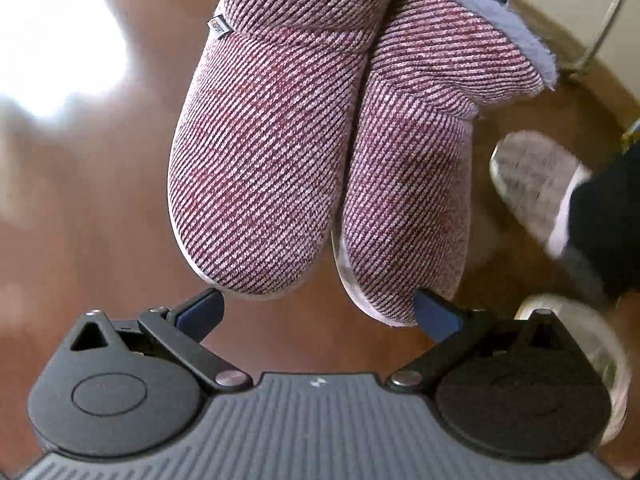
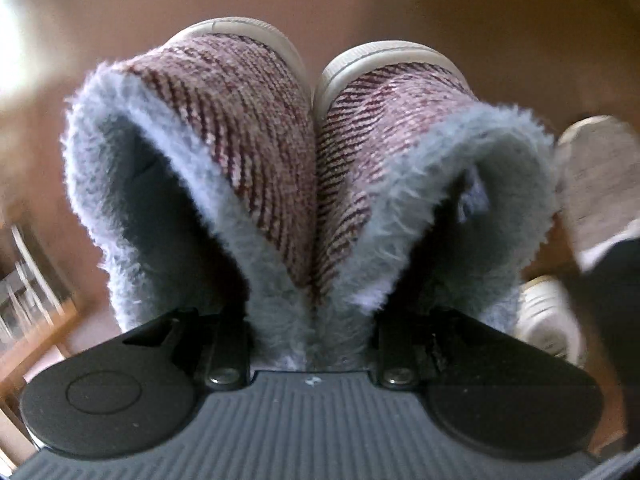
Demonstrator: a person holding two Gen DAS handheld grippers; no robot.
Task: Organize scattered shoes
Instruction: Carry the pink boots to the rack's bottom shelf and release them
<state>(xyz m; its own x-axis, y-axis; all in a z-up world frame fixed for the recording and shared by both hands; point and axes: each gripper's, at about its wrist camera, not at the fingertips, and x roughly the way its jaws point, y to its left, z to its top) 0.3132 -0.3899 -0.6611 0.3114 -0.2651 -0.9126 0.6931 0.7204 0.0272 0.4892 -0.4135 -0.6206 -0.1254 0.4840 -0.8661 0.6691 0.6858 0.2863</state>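
Note:
Two pink-and-maroon striped knit slippers with grey fur lining hang side by side over the wooden floor. In the right wrist view, the left slipper [image 2: 224,128] and the right slipper [image 2: 400,120] have their inner collars pressed together. My right gripper [image 2: 316,320] is shut on those collars, its fingers buried in the fur. In the left wrist view the toes of both slippers [image 1: 256,160] [image 1: 408,208] point at the camera. My left gripper [image 1: 320,312] stands open, wide apart, with the toes just ahead of its blue pads [image 1: 436,316].
A grey slipper [image 1: 532,176] on a foot with a dark trouser leg [image 1: 608,232] is at the right, with a white sneaker [image 1: 592,360] below it. A metal rack [image 1: 604,32] stands at the upper right. A wooden shelf [image 2: 36,312] is at the lower left.

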